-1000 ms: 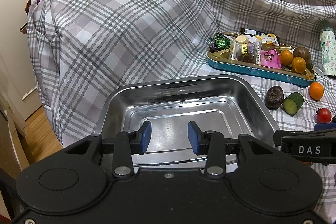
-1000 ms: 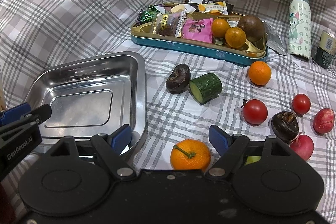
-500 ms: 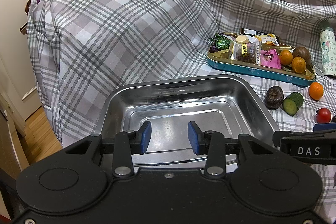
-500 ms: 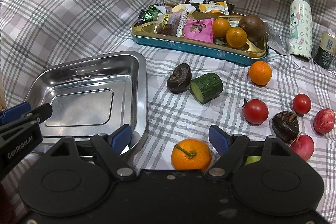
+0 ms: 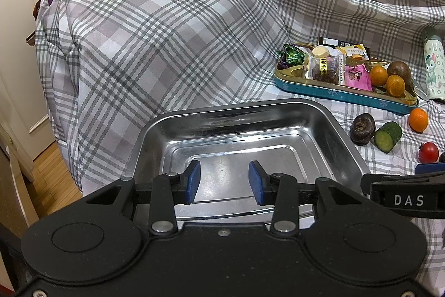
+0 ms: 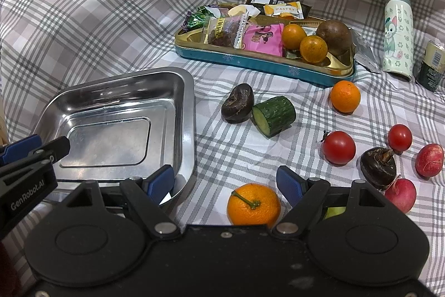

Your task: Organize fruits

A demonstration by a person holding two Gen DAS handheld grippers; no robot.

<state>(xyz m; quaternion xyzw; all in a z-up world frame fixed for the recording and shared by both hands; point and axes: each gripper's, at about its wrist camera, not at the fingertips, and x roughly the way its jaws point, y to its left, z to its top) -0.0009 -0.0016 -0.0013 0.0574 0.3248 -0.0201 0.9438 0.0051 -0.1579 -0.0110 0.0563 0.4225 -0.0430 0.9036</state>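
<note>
An empty steel tray (image 5: 342,127) (image 6: 183,91) sits on the plaid cloth. My left gripper (image 5: 224,180) is open and empty over the tray's near part. My right gripper (image 6: 225,183) is wide open; an orange mandarin (image 6: 253,204) lies on the cloth between its fingers, just short of the tips. Further out lie another mandarin (image 6: 345,96), two tomatoes (image 6: 338,147) (image 6: 399,137), a cucumber piece (image 6: 274,116), two dark water chestnuts (image 6: 237,107) (image 6: 377,167) and red radishes (image 6: 429,160).
A teal and gold tin (image 6: 264,63) at the back holds snack packets, two small oranges and a brown fruit. A patterned bottle (image 6: 397,38) and a can (image 6: 432,66) stand at the far right. The covered mound (image 5: 167,32) rises at the left, with floor (image 5: 47,171) beyond.
The right gripper has edged slightly forward towards the near mandarin. The left gripper has not moved.
</note>
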